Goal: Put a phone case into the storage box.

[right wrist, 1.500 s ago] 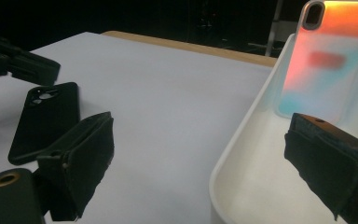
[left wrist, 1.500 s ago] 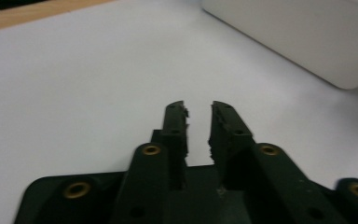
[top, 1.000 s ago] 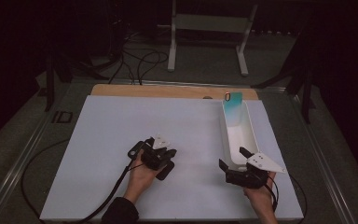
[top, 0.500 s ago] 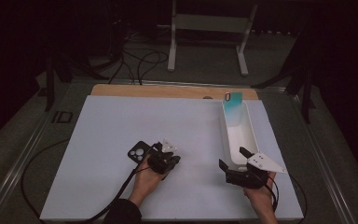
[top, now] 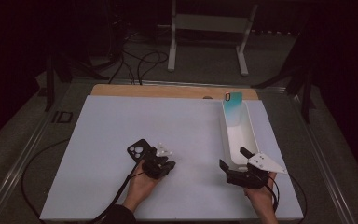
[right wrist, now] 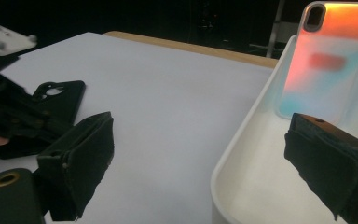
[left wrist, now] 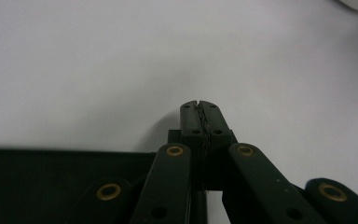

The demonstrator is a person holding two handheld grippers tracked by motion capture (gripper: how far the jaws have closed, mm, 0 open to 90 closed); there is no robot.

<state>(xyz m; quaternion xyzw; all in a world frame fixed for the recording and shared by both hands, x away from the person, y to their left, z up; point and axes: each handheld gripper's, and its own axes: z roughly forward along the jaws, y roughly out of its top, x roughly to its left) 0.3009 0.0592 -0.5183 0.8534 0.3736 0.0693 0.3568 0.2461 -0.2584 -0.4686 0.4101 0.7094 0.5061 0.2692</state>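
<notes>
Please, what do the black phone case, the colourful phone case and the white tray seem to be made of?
Black phone case: probably matte soft plastic or rubber, since it shows no shine.
Colourful phone case: likely glossy translucent plastic, with an orange-to-teal tint and a paler rim that lets light through.
White tray: seems smooth moulded plastic, judging by its rounded rim and soft sheen.

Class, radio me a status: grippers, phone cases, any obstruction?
Left gripper shut, empty, beside black case. Right gripper open at tray end. Coloured case leaning inside tray. Nothing blocking.
</notes>
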